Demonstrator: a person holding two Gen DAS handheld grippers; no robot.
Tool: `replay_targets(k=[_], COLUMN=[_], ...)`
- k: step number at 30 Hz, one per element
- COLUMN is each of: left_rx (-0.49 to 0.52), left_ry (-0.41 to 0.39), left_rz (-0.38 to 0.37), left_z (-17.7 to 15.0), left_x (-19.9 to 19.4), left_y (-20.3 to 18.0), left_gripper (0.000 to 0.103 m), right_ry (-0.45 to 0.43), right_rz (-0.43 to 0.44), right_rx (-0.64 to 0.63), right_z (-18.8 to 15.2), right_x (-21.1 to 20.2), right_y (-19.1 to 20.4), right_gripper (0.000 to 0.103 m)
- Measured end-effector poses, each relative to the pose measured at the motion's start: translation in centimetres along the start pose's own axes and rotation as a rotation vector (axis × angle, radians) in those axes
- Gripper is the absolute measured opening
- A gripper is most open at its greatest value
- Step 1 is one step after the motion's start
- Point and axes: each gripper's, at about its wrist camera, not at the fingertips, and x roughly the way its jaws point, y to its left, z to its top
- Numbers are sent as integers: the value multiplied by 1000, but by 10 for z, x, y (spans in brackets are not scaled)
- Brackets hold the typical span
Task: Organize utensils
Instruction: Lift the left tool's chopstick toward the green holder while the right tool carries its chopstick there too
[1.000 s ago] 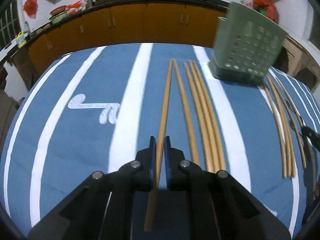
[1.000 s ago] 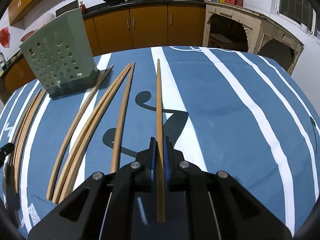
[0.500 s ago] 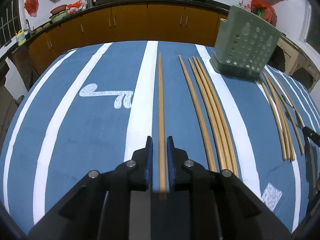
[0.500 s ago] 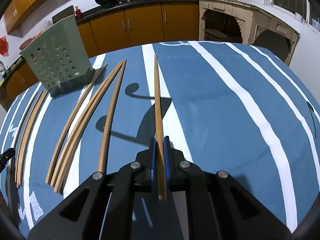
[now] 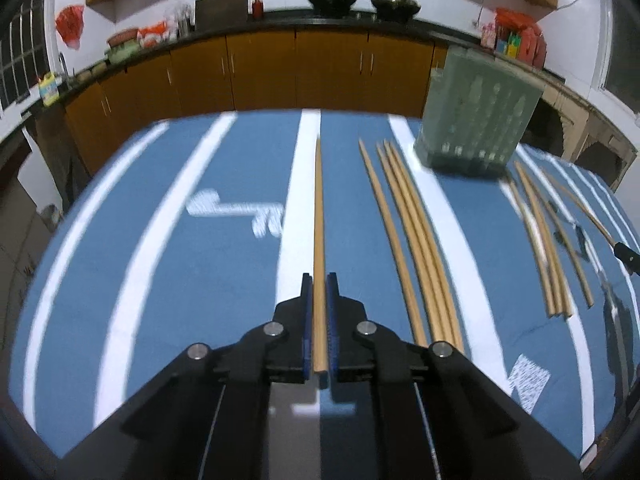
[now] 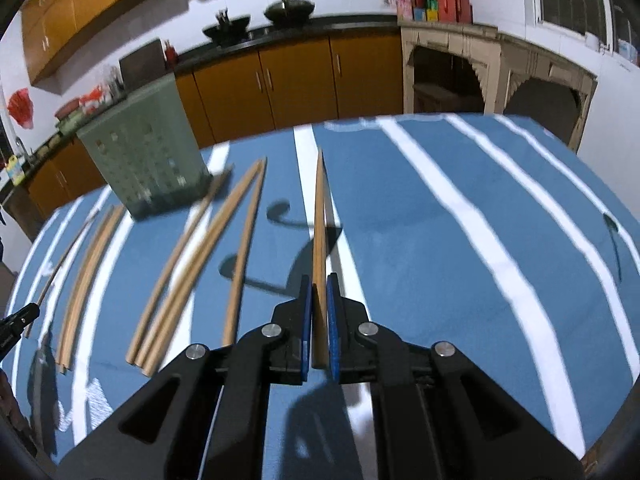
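Right gripper [image 6: 319, 292] is being raised, clamped on one chopstick [image 6: 319, 240]; left gripper [image 5: 319, 292], seen slightly parted, is flanking another chopstick [image 5: 319, 220]; four loose chopsticks [image 5: 408, 240] are being counted beside it.

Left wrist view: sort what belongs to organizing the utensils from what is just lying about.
Belongs to the job:
left tool
chopstick between its fingers
loose chopsticks on the cloth
green holder
right tool with its own chopstick

Just lying about:
woks on the counter
red bag on the wall
cabinets
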Motion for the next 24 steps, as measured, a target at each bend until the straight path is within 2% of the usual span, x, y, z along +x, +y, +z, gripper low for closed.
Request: replay_targets(k=[8,11,15,18,21,24], left_rx=[-46,-61,-53,-56,-60,-61], left_ry=[-193,-245,-258,-241,-232,-239], left_rz=[-13,-25,-19,-22,-24,-22], left_z=[34,45,49,44,40,39], left_x=[-51,-64,-67,-63,-62,-62], left_y=[12,15,14,14,15,16], left_gripper=[8,8,8,8,8,8], right_ry=[-147,-169,-33,57,112,147], right_rz=[28,22,41,22,19,-21], right_rx=[11,2,-41,-65,-65,-85], right_z=[26,33,25,3,-15,-26], right_x=[-34,-39,-15,7,20,30], right_y=[-3,-3,0,2,1,2], right_gripper=[7,7,9,34,36,34])
